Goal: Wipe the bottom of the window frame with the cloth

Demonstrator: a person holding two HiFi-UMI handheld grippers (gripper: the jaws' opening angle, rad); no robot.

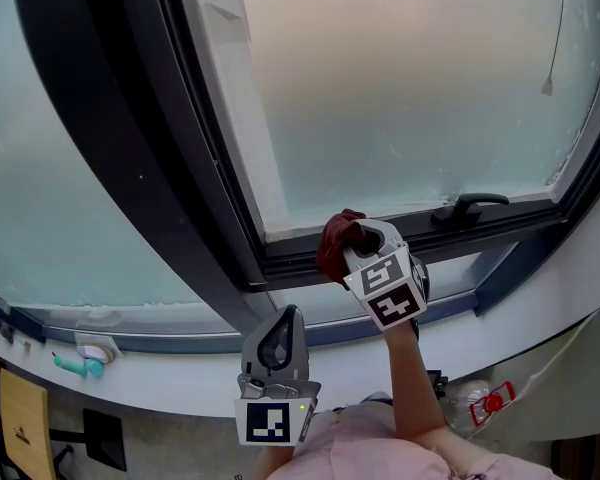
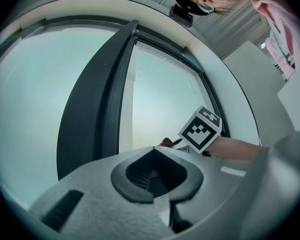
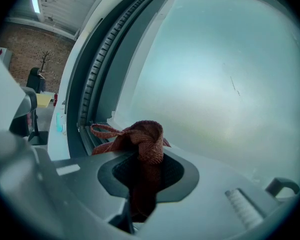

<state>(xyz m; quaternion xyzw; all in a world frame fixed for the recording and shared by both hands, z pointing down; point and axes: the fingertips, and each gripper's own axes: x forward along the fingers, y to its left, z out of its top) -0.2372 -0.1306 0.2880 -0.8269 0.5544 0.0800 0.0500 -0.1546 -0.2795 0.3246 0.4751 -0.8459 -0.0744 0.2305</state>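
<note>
A dark red cloth is bunched against the bottom rail of the dark window frame, left of the window handle. My right gripper is shut on it. In the right gripper view the cloth bulges up out of the shut jaws of the right gripper, next to the frame's channel. My left gripper hangs lower, over the white sill, pointing up at the frame, apart from the cloth. Seen in its own view, the left gripper is shut with nothing in it.
A wide dark mullion runs diagonally left of the frosted pane. The white sill curves below the frame. A teal item lies on the sill at far left. Below are a yellow chair and a plastic bag.
</note>
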